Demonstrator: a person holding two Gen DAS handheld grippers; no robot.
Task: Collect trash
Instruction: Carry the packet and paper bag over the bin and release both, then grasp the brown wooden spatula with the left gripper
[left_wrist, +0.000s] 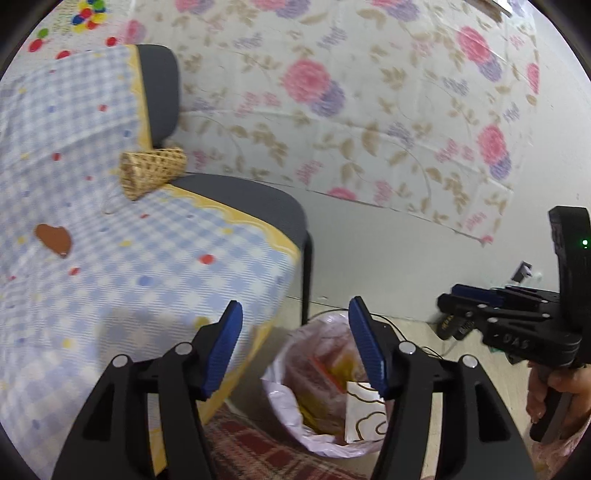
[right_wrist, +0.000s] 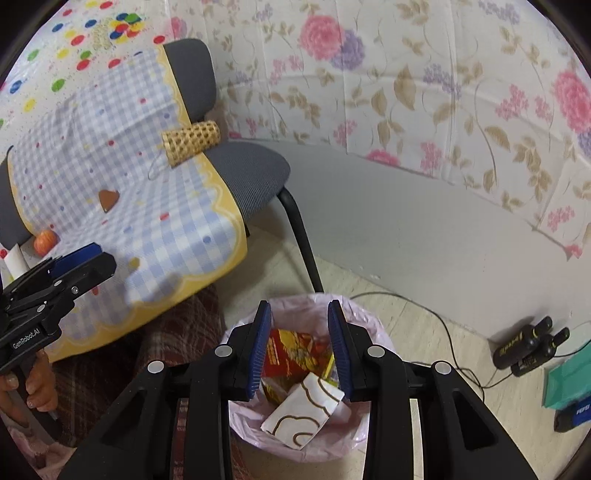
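Left hand-held gripper (left_wrist: 295, 347) spread, nothing between pads; right hand-held gripper (right_wrist: 299, 347) parted, empty, poised over bin. Chair (right_wrist: 251, 177) draped in checked cloth (right_wrist: 147, 192), largest; on it woven basket (right_wrist: 190, 142) tipped on side, brown heart-shaped scrap (right_wrist: 108, 199), orange item (right_wrist: 45, 242) at seat edge. Trash bin (right_wrist: 365, 325) with pink liner on floor, directly below right jaws, holding red wrapper (right_wrist: 291, 354) and white paper (right_wrist: 303, 413). Remaining scrap lies up-left of both grippers; left hand nearer. Both tilted downward.

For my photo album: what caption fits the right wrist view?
Open right gripper above a lined trash bin holding a white wrapper and red packet.
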